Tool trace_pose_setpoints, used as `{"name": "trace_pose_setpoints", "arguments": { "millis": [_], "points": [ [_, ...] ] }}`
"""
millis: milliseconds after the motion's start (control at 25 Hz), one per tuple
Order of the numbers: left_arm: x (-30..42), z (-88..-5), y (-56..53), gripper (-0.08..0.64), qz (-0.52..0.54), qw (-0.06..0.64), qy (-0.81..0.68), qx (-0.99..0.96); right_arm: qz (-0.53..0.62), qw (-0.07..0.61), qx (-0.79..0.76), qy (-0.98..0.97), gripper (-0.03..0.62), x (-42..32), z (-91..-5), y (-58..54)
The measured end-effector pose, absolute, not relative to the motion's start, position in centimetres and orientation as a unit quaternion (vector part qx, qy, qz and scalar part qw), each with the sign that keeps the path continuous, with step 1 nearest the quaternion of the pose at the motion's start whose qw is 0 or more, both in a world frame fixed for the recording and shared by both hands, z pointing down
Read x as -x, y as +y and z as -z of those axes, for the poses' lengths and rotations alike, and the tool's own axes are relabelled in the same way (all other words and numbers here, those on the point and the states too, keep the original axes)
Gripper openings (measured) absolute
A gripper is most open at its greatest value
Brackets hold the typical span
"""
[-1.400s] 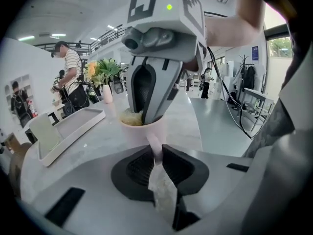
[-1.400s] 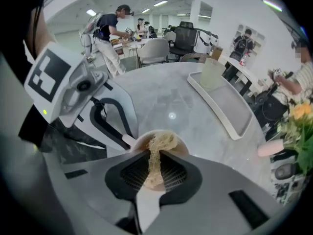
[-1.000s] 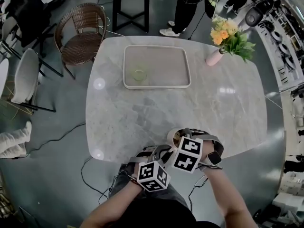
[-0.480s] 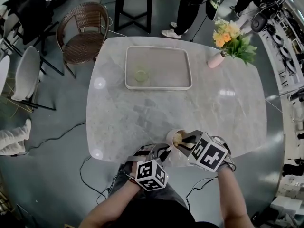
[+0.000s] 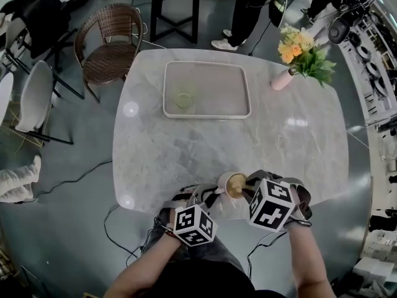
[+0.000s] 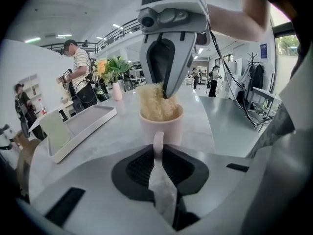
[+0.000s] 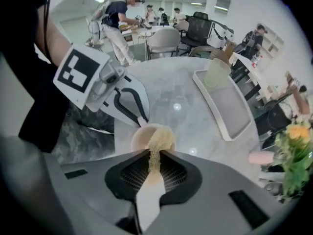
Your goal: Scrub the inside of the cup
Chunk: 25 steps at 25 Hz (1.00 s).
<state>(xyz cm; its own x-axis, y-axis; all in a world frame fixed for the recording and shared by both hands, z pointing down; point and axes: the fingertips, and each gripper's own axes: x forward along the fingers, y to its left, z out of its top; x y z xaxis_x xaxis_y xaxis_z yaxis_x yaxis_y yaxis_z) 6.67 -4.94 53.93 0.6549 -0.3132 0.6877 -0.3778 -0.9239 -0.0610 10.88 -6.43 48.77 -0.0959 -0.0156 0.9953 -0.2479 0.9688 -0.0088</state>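
At the near edge of the veined marble table (image 5: 205,148), the left gripper (image 6: 157,153) pinches the smooth, pale cup (image 6: 161,127) by its loop handle, and the right gripper (image 7: 153,163) clamps a coarse, straw-coloured fibrous scrubber (image 7: 160,140) that dips into the cup's round mouth.

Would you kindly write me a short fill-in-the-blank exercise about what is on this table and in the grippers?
The left gripper is shut on the cup's ____.
The right gripper holds a tan scrubber that dips into the ____.
The pale green glass stands in the white ____.
Flowers stand in a ____ vase.
Missing words: handle; cup; tray; pink.
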Motion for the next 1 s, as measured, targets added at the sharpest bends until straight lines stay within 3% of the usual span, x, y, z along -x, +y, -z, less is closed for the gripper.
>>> {"name": "trace_pose_setpoints", "arguments": {
  "millis": [240,480,640,840,1000],
  "points": [
    [-6.8,-53.8,-4.3,0.06,-0.372,0.036,-0.177,-0.911,0.024,0.687,-0.08,-0.721,0.06,-10.5,-48.4,-7.0],
    [-6.8,-53.8,-4.2,0.058,-0.372,0.039,-0.179,-0.91,-0.009,0.649,-0.039,-0.76,0.06,-9.3,-47.6,-4.7],
    [-6.9,-53.8,-4.3,0.058,-0.372,0.037,-0.18,-0.91,-0.031,0.658,-0.047,-0.751,0.06,-10.4,-47.7,-4.9],
    [-7.0,-53.9,-4.1,0.06,-0.371,0.036,-0.176,-0.911,0.021,0.694,-0.081,-0.715,0.06,-11.3,-48.2,-6.7],
    [-6.9,-53.8,-4.0,0.058,-0.372,0.037,-0.176,-0.911,0.035,0.67,-0.071,-0.738,0.06,-10.0,-47.8,-6.0]
  ]
}}
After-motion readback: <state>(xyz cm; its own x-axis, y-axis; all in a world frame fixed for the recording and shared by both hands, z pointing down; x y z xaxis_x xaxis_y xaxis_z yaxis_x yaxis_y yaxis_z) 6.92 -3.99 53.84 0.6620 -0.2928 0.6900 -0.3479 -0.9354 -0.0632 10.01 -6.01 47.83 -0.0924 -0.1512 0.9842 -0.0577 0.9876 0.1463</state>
